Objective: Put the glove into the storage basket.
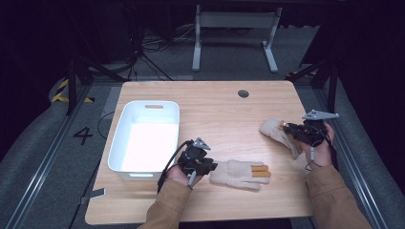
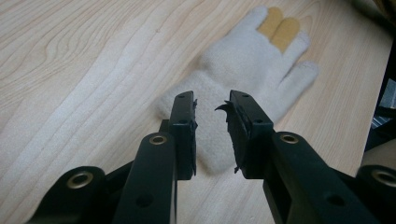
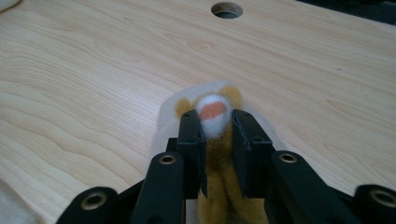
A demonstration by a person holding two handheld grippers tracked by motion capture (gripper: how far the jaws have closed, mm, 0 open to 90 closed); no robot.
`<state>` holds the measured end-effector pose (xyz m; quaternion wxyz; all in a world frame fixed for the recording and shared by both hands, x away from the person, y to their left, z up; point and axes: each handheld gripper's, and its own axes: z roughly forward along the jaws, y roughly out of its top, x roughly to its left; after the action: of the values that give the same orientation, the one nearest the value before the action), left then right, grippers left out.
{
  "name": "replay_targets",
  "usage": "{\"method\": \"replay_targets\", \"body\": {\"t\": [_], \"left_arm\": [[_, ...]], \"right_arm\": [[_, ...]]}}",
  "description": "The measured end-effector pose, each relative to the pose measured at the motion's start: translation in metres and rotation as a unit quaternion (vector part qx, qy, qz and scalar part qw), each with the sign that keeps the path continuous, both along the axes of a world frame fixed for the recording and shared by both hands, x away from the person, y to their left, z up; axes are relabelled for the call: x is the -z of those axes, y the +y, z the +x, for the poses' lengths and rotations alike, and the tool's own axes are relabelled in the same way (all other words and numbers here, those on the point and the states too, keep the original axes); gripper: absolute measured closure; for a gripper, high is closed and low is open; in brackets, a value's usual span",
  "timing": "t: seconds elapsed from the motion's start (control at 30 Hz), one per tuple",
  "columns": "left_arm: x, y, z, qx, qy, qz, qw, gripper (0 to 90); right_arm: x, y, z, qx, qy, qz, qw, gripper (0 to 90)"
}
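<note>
A wooden table (image 1: 219, 109) holds a white bin (image 1: 143, 138) near its left edge, bare wood beyond. The left gripper (image 1: 206, 167) straddles a cream glove's (image 1: 236, 173) cuff, jaws narrow, unpressed. The right gripper (image 1: 286, 128) pinches a second glove's (image 1: 276, 131) fingers near the right edge.

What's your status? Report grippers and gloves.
Left gripper jaws astride cream knit glove cuff. Right gripper shut on second cream-and-mustard glove. Nothing blocking.

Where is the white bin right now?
In the high view the white bin sits on the left part of the table, just left of the left tongs, which are at the cuff of the near glove.
</note>
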<state>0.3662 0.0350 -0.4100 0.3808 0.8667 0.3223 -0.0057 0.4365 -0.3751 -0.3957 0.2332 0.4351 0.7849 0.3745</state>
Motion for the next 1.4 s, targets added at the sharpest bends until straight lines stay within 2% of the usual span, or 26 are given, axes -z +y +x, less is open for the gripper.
{"method": "replay_targets", "body": {"t": [0.17, 0.37, 0.47, 0.7, 0.83, 0.9, 1.17, 1.4], "left_arm": [[-0.001, 0.000, 0.000, 0.001, 0.001, -0.001, 1.0000, 72.3], [-0.003, -0.001, 0.001, 0.005, 0.000, -0.002, 1.0000, 72.3], [-0.004, -0.002, 0.003, 0.007, -0.001, -0.004, 1.0000, 72.3], [-0.007, -0.003, 0.005, 0.013, -0.001, -0.006, 0.9999, 72.3], [-0.008, -0.004, 0.006, 0.020, 0.002, -0.009, 0.9998, 72.3], [-0.009, -0.004, 0.007, 0.022, 0.001, -0.011, 0.9997, 72.3], [-0.012, -0.002, 0.009, 0.031, 0.002, -0.014, 0.9994, 72.1], [-0.013, -0.002, 0.009, 0.033, 0.002, -0.016, 0.9993, 72.0]], "right_arm": [[-0.008, 0.001, -0.004, -0.009, -0.006, 0.000, 0.9999, 74.5], [-0.018, 0.004, -0.011, -0.038, -0.012, -0.001, 0.9992, 74.5], [-0.022, 0.008, -0.016, -0.064, -0.016, 0.004, 0.9978, 74.5], [-0.029, 0.010, -0.024, -0.093, -0.022, 0.015, 0.9953, 74.5], [-0.035, 0.010, -0.030, -0.109, -0.021, 0.031, 0.9933, 74.5], [-0.040, 0.013, -0.035, -0.126, -0.026, 0.035, 0.9911, 74.5], [-0.048, 0.023, -0.044, -0.153, -0.029, 0.034, 0.9873, 74.4], [-0.053, 0.034, -0.051, -0.182, -0.034, 0.030, 0.9822, 74.4]]}}
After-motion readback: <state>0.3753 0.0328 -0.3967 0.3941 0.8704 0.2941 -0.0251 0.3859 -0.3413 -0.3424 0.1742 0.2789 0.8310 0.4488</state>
